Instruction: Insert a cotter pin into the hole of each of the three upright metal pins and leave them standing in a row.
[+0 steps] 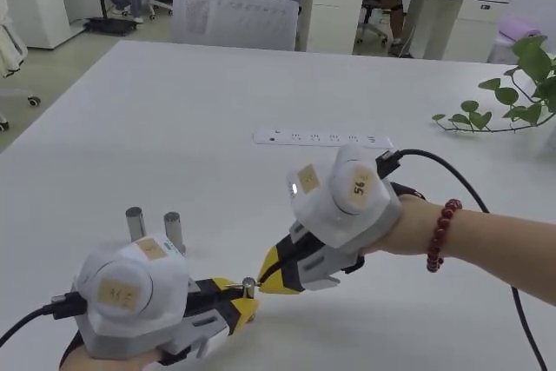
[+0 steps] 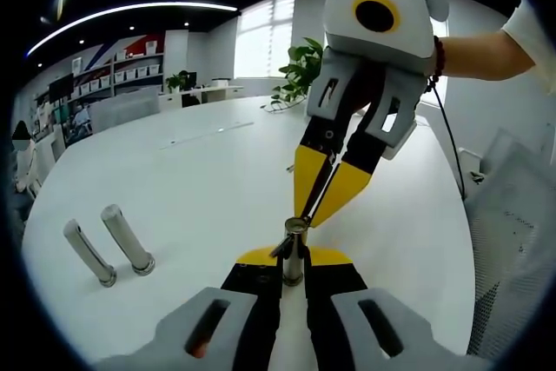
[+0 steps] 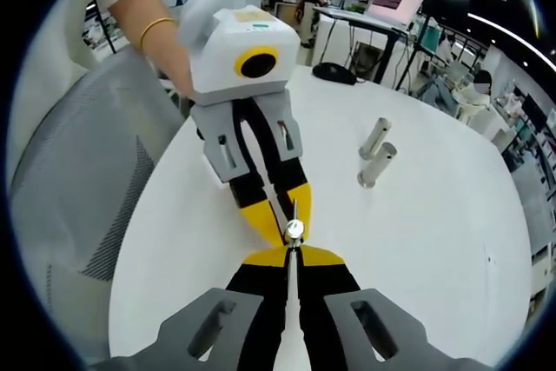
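left claw (image 2: 294,271): clenched on one metal pin (image 2: 294,254), holding it upright low over the bench (image 1: 261,93); can't tell if the pin's foot touches the top

right claw (image 1: 266,281): squeezed shut on a thin sliver that looks like the cotter pin (image 3: 294,254), too small to be sure; yellow tips are right up against the top of the held pin

claws vs each other: nose to nose, tips basically meeting at that pin, near the front edge of the bench

other two pins (image 1: 135,223) (image 1: 174,232): standing upright side by side, just behind the left claw, nothing touching them

power strip (image 1: 321,138): lying flat further back, well apart from the action

plant (image 1: 521,84): trailing onto the bench at the far right
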Action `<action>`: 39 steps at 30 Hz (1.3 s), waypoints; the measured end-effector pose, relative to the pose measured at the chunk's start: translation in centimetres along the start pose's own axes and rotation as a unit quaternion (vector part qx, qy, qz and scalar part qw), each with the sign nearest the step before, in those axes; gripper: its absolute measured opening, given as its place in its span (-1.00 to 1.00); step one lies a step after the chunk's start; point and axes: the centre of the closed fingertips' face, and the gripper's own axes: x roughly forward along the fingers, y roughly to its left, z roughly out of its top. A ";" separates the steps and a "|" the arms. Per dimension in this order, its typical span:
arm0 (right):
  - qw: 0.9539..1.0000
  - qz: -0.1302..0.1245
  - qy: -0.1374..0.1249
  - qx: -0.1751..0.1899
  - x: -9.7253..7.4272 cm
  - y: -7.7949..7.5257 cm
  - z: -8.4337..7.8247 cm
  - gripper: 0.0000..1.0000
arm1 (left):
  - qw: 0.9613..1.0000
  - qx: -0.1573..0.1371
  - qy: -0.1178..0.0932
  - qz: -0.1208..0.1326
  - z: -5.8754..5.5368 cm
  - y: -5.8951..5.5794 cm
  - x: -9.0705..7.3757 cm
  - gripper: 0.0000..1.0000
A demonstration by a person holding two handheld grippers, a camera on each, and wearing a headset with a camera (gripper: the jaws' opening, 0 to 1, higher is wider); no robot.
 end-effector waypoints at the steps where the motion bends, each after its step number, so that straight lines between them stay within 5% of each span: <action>1: 1.000 0.000 -0.001 0.001 0.0 0.0 0.0 -0.91 | 1.000 -0.001 0.000 0.000 0.0 0.0 0.0 -0.86; 20: 1.000 0.001 -0.004 0.030 0.2 0.0 -0.2 -0.87 | 1.000 -0.002 0.011 -0.002 -0.4 0.2 0.2 -0.84; 29: 0.998 0.005 -0.007 0.063 0.1 0.3 -0.4 -0.76 | 1.000 -0.006 0.020 0.000 -0.9 0.2 -0.2 -0.56; 39: 0.992 -0.003 -0.050 0.113 0.0 0.0 0.9 -0.64 | 1.000 0.013 0.018 -0.009 -0.8 -0.5 -2.0 -0.25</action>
